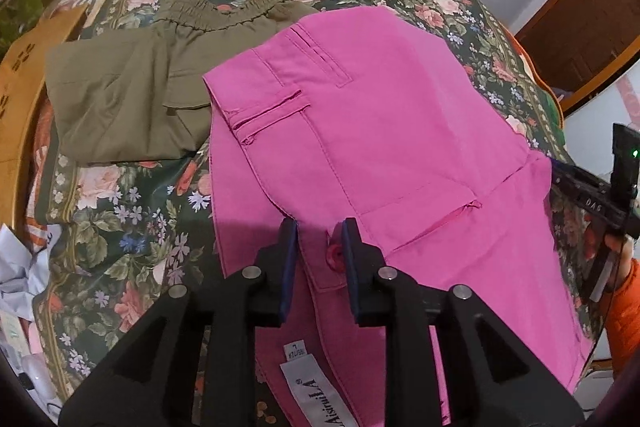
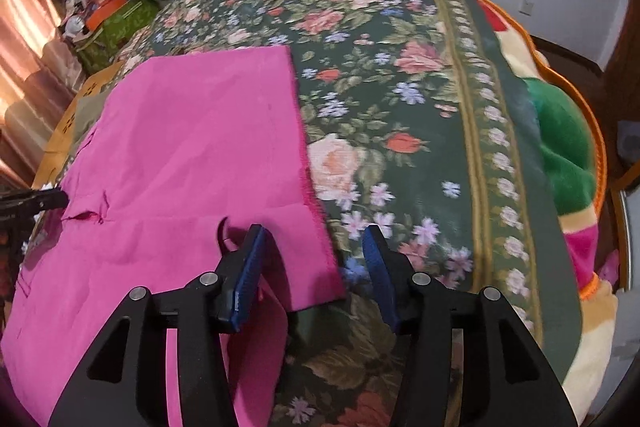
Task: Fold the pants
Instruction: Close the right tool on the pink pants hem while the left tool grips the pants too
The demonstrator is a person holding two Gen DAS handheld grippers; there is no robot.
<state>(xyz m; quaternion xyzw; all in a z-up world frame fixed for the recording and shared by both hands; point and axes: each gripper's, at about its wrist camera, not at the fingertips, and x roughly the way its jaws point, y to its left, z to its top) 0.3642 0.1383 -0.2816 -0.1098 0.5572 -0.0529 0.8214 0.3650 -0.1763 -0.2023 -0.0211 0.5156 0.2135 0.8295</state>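
Left tool: I kept it loosely parted over the pink pants' waistband button, gripping nothing.
Right tool: released, straddling the pants' edge on the bed.

You see magenta-pink pants on a dark green bedspread with pink roses and small blue flowers. Folded olive-green pants lie at its edge. Black grippers carry blue pads.

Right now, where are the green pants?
In the left wrist view, the olive pants lie folded on the floral bedspread, upper left, beside the pink pants.
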